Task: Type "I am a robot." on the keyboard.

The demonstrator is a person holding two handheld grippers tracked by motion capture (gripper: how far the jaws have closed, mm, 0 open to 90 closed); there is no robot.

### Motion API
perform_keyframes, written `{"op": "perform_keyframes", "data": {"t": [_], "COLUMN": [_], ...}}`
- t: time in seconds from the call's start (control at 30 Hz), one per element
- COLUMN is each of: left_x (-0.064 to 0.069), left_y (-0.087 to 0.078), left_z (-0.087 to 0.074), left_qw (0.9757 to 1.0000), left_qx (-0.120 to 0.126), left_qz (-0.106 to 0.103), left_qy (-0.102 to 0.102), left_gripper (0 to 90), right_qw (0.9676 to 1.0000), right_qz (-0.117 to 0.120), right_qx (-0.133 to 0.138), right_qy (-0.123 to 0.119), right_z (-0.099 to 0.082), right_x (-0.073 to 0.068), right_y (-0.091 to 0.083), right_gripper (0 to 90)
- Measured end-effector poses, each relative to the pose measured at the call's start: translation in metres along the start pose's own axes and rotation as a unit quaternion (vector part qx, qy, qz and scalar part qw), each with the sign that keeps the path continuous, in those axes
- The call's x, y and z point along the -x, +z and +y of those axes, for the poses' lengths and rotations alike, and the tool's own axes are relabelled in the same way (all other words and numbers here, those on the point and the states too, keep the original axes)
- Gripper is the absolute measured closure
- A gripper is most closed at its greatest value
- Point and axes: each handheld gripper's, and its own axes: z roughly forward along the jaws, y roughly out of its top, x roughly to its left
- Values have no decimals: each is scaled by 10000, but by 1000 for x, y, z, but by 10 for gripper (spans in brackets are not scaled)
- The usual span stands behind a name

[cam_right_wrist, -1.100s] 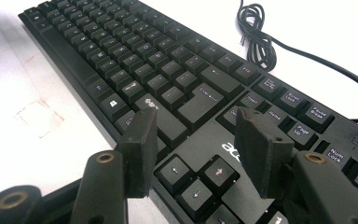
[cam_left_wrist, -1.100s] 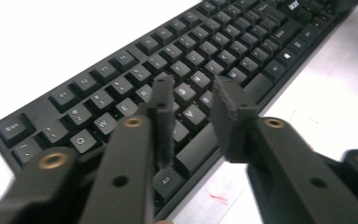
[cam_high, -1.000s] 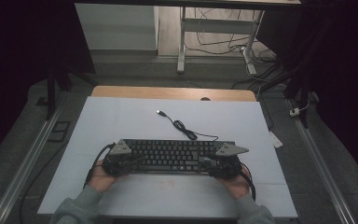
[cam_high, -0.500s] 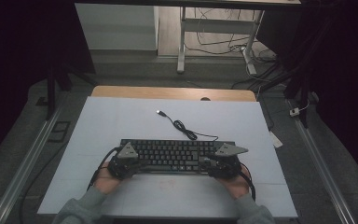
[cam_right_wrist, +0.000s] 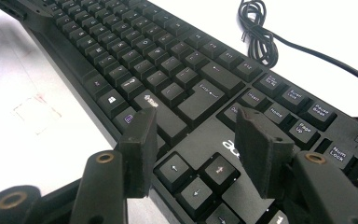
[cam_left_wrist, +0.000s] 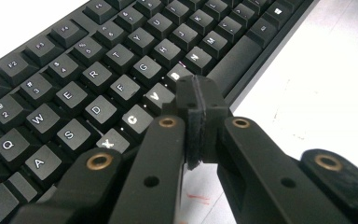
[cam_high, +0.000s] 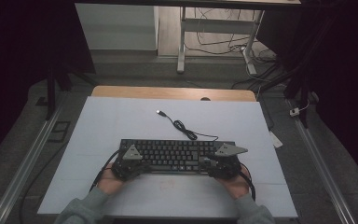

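We see a black keyboard (cam_high: 177,155) lying flat on the white bench (cam_high: 121,121), in its near half, long side running left to right. Its cable (cam_high: 186,130) leaves the far edge, makes a small coil just beyond the keyboard, and ends in a plug (cam_high: 160,112) lying loose on the bench farther off.

Our left gripper (cam_high: 129,167) sits at the near left corner of the keyboard, the left hand (cam_high: 109,179) behind it on the bench. In the left gripper view the fingers (cam_left_wrist: 200,100) are pressed together, pad against pad, with nothing between them. Their joined tip rests over the near row of letter keys, about where the B key (cam_left_wrist: 177,72) meets the front edge beside the space bar (cam_left_wrist: 242,56); whether it actually presses a key we cannot tell.

Our right gripper (cam_high: 220,165) sits at the near right end of the keyboard, with the right hand (cam_high: 235,182) behind it. In the right gripper view its fingers (cam_right_wrist: 140,144) stand apart, one over the near front edge of the keyboard close to the bench, the other over the block above the arrow keys (cam_right_wrist: 196,175). Nothing is clamped between them; the arrow keys show in the gap. The pads seem to hover just over the keyboard, and we cannot tell if they touch it.
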Motion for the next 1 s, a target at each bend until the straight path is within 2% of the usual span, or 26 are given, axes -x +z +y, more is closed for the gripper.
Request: {"op": "perform_keyframes", "data": {"t": [0.57, 0.8, 1.0], "left_x": [0, 2, -3], "left_y": [8, 8, -6], "left_z": [-2, -1, 0], "left_qw": [9999, 9998, 9994], "left_qx": [-86, -86, 312], "left_qz": [53, 136, 154], "left_qy": [27, 149, -56], "left_gripper": [891, 892, 891], "right_qw": [10000, 10000, 10000], "right_qz": [2, 10, -8], "right_qx": [-20, -20, -4], "right_qy": [-14, -12, -18], "right_z": [0, 0, 0], "right_x": [0, -1, 0], "right_y": [1, 1, 0], "right_gripper": [489, 489, 489]}}
